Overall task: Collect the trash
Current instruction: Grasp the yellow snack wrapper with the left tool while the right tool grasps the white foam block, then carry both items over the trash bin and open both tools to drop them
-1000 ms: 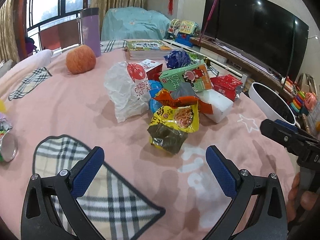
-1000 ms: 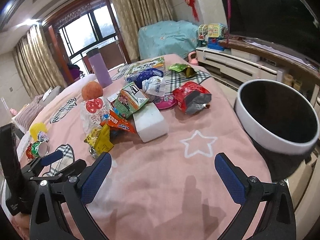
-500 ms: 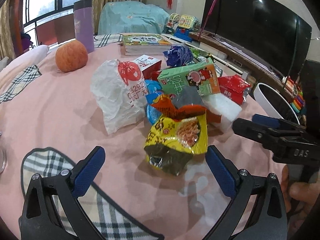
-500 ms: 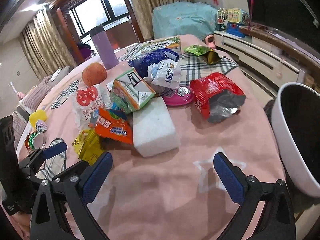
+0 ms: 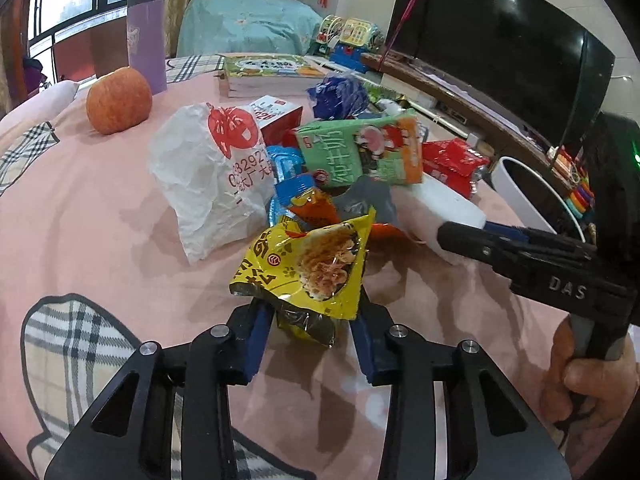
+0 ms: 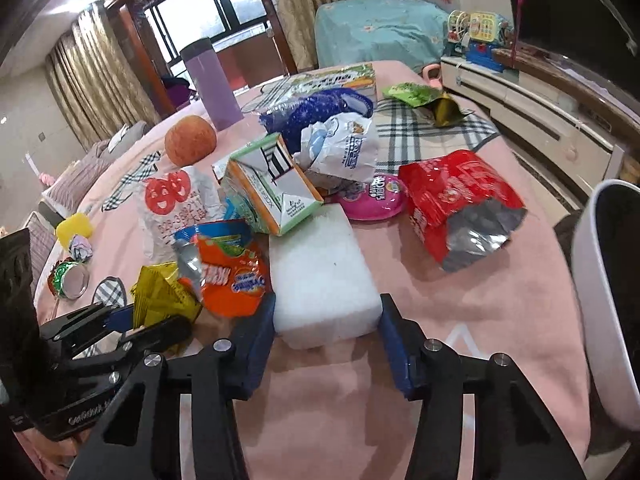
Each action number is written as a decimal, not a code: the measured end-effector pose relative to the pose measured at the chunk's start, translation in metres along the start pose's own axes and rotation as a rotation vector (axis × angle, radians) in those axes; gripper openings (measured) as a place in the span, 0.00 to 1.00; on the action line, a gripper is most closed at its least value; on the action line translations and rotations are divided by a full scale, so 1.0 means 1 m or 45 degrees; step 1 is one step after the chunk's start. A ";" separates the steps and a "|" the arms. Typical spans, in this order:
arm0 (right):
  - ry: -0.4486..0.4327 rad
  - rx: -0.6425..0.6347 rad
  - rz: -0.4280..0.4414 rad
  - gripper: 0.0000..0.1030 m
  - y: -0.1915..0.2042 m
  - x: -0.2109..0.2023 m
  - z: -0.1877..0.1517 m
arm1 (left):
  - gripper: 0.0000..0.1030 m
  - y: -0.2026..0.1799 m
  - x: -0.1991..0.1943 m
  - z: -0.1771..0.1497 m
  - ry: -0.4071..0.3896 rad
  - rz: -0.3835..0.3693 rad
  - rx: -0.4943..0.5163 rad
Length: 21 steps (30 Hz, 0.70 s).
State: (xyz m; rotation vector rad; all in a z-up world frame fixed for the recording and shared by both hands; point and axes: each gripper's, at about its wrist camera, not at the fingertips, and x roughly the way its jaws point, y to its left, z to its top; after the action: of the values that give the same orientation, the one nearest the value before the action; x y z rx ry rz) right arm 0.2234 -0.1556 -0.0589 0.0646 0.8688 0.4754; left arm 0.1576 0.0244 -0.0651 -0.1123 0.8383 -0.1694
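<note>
Left wrist view: both grippers closed in on trash together.

Nearest the lens, the left gripper [image 5: 310, 330], wide open and short of the heap a second earlier, had its jaws closing on the yellow snack wrapper [image 5: 308, 264], pads already against its crumpled lower end. The right gripper [image 6: 326, 332], likewise wide before, was closing around the white foam block [image 6: 322, 276], pads at its sides. Both pointed steeply down at the pink tablecloth [image 5: 100, 240]. Lifting looked next; the white bin [image 6: 596, 300] stood beyond, right.
</note>
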 end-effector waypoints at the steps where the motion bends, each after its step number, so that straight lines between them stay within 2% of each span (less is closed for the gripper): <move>1: -0.010 0.008 0.004 0.49 -0.001 -0.006 -0.003 | 0.34 -0.001 -0.002 -0.001 0.000 -0.015 -0.005; 7: -0.067 0.078 -0.016 0.49 -0.015 -0.040 -0.023 | 0.33 -0.018 -0.020 -0.008 -0.024 -0.091 0.004; 21: -0.175 0.255 -0.102 0.49 -0.065 -0.103 -0.056 | 0.32 -0.095 -0.023 -0.001 -0.031 -0.212 0.171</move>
State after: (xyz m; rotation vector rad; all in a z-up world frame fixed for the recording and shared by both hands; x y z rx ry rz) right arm 0.1490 -0.2654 -0.0372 0.2428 0.7788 0.3040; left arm 0.1315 -0.0643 -0.0334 -0.0578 0.7909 -0.3797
